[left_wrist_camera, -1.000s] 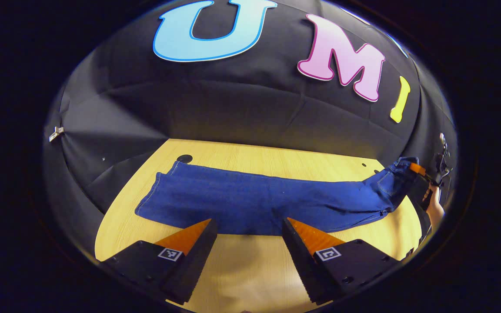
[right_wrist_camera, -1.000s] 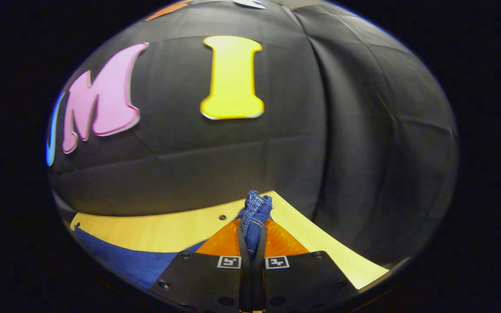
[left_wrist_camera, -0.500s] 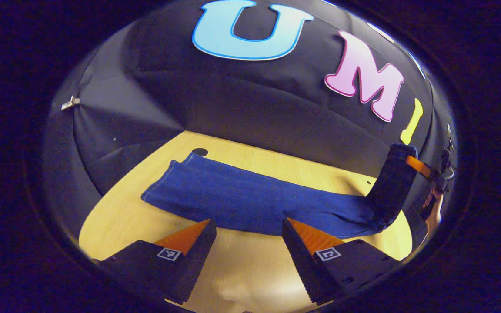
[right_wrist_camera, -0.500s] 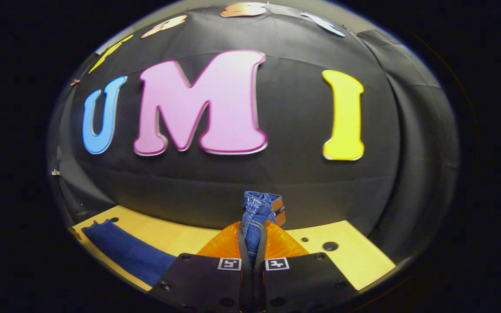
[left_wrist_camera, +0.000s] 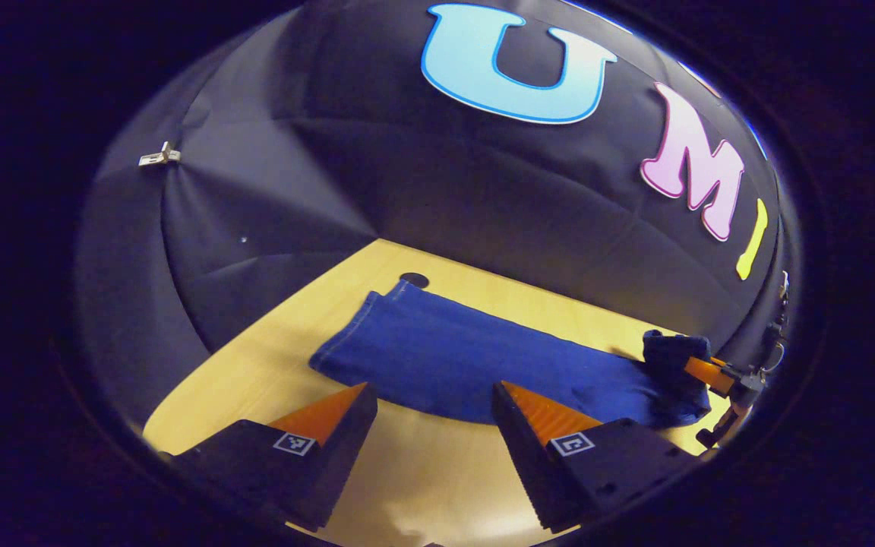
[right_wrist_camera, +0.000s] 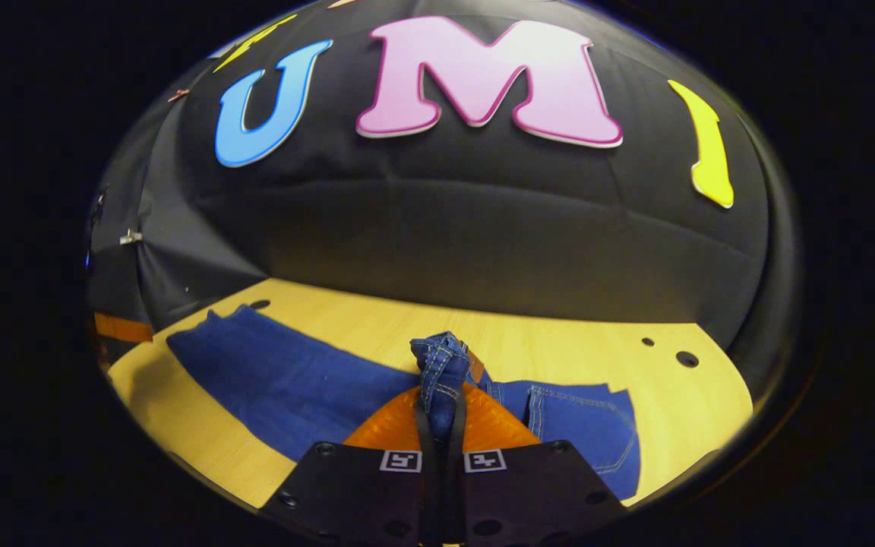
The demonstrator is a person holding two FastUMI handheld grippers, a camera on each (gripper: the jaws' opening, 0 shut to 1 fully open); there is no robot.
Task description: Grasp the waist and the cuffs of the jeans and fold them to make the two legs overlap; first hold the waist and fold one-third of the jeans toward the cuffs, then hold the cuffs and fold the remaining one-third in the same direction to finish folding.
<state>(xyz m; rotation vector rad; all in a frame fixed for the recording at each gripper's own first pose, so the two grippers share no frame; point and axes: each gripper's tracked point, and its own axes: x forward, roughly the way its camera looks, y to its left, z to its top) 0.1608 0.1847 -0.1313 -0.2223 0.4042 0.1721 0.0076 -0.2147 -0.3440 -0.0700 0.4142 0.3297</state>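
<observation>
Blue jeans (left_wrist_camera: 468,357) lie lengthwise on the wooden table (left_wrist_camera: 270,357), legs overlapping, cuffs (left_wrist_camera: 377,304) at the far left end. My right gripper (right_wrist_camera: 441,410) is shut on the bunched waist (right_wrist_camera: 441,357), held low over the jeans (right_wrist_camera: 293,380) with the pocket part (right_wrist_camera: 582,425) folded beneath. In the left gripper view that gripper (left_wrist_camera: 699,370) sits at the far right, with the waist fabric (left_wrist_camera: 673,349) doubled over the legs. My left gripper (left_wrist_camera: 434,414) is open above bare table just in front of the jeans' near edge, holding nothing.
The table (right_wrist_camera: 559,342) has small round holes (right_wrist_camera: 686,358) near its back corners, one (left_wrist_camera: 413,279) just beyond the cuffs. The black cloth wall closes off the far side and the left side of the table.
My right gripper has carried the waist up, over and down toward the cuffs, so the waist part now lies folded onto the legs. My left gripper stayed open and turned leftward.
</observation>
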